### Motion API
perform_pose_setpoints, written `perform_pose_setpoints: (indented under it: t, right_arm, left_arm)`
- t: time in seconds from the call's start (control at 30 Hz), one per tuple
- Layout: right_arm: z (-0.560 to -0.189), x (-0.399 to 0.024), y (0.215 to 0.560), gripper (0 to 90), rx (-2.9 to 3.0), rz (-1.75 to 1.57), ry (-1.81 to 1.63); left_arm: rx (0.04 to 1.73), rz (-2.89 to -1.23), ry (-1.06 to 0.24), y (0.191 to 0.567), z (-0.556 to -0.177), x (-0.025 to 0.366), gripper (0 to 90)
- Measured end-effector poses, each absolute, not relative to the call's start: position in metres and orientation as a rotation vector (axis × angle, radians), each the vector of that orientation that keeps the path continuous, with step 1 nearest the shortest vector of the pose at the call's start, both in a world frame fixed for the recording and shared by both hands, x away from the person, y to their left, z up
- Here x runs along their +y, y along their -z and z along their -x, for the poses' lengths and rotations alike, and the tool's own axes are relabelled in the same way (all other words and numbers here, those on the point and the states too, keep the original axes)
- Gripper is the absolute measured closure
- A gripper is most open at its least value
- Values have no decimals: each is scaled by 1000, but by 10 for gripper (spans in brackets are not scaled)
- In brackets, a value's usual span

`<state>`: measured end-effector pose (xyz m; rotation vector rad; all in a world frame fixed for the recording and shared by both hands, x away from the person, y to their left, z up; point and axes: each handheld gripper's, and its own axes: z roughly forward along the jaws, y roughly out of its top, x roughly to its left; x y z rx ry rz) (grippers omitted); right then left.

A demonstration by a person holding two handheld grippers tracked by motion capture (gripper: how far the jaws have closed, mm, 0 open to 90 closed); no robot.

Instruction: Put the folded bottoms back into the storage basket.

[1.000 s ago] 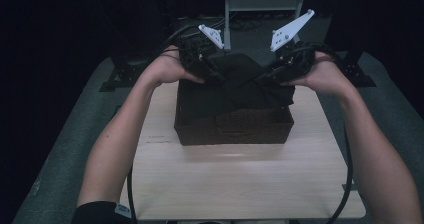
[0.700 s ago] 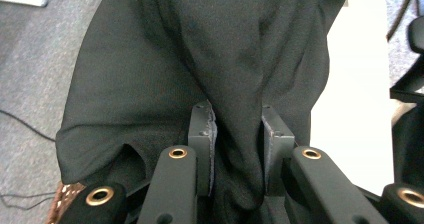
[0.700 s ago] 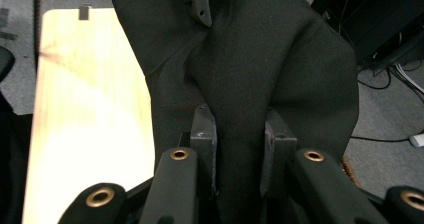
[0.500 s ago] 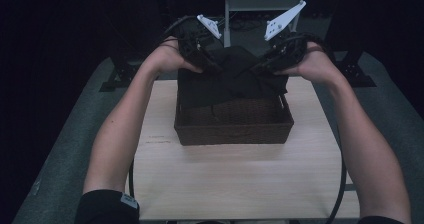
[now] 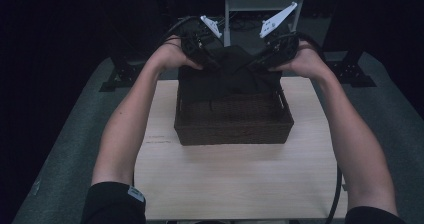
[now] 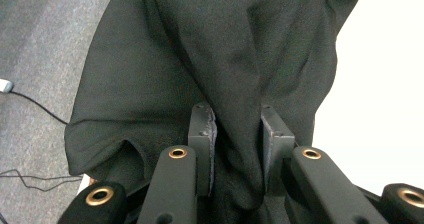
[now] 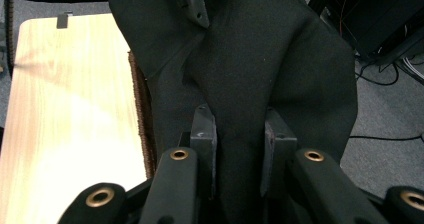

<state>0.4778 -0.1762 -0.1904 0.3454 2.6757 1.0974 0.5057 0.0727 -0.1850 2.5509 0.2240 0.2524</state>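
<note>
Standing at a pale wooden desk (image 5: 235,169) on grey carpet (image 5: 75,149), I hold a black cloth (image 5: 230,76) above the wicker basket (image 5: 232,126), left gripper (image 5: 207,59) and right gripper (image 5: 265,56) each clamped on it.

Light wood table (image 5: 235,179), rounded corners, set on grey carpet (image 5: 65,154). Dark, unlit surroundings beyond the far edge. Grey metal shelf frame (image 5: 262,4) standing behind the table. Black stand feet (image 5: 117,79) on the carpet at both far sides. Loose black cables (image 6: 30,109) lying across the carpet.
</note>
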Motion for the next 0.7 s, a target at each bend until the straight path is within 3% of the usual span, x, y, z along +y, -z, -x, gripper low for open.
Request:
perform_pose_setpoints:
  t: [0.7]
  right_arm:
    - [-504,-180,212,721,2703,-391,-1064]
  left_arm:
    - [247,-2556,-246,211,-530,65,725]
